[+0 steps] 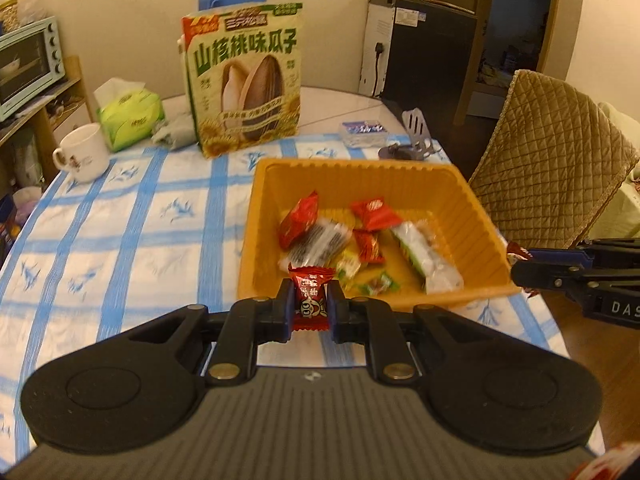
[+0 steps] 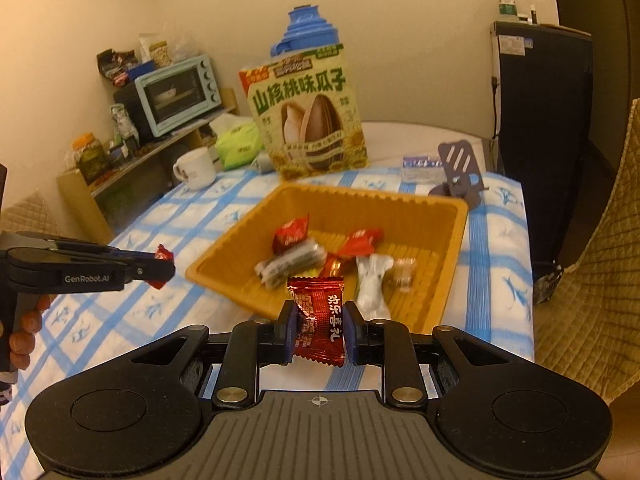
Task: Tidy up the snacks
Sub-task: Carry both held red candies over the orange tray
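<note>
Orange tray (image 1: 472, 216) on the checked tabletop (image 1: 132, 224) holding wrapped snacks (image 1: 320, 240), left gripper (image 1: 311, 304) clamping a red candy (image 1: 310, 300) at its near rim, right gripper (image 2: 319, 330) pinching another red candy (image 2: 320, 320).

Beige wall (image 2: 400, 20), quilted chair (image 1: 552, 152), toaster oven (image 2: 178, 94).

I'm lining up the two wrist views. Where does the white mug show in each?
Left wrist: white mug at far left, on the table edge beside the green tissue pack.
Right wrist: white mug left of centre.
Shared landmark: sunflower seed bag.
</note>
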Motion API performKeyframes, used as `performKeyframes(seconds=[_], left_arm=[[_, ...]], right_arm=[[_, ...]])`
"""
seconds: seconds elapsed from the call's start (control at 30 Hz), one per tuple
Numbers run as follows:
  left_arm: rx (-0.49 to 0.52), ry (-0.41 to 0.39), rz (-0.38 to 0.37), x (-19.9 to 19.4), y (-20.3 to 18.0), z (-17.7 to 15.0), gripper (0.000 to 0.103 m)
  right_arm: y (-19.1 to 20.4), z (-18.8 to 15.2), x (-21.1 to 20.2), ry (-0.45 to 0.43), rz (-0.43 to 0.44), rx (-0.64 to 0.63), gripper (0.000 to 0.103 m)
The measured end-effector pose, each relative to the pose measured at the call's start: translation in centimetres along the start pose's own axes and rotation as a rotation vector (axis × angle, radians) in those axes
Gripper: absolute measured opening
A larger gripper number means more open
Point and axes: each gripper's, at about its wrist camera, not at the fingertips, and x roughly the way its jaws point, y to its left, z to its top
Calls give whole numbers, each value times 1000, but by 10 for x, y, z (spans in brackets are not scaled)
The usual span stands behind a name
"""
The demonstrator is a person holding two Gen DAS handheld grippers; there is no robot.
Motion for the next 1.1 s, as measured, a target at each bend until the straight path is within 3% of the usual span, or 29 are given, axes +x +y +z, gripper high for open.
performKeyframes(seconds=[0.43, 1.1], left_arm=[[-5, 22, -40, 46, -17, 31, 15], [-39, 104, -21, 95, -17, 33, 15]], right_arm=[[-20, 33, 38, -31, -20, 61, 25], [-48, 27, 60, 10, -39, 127, 25]])
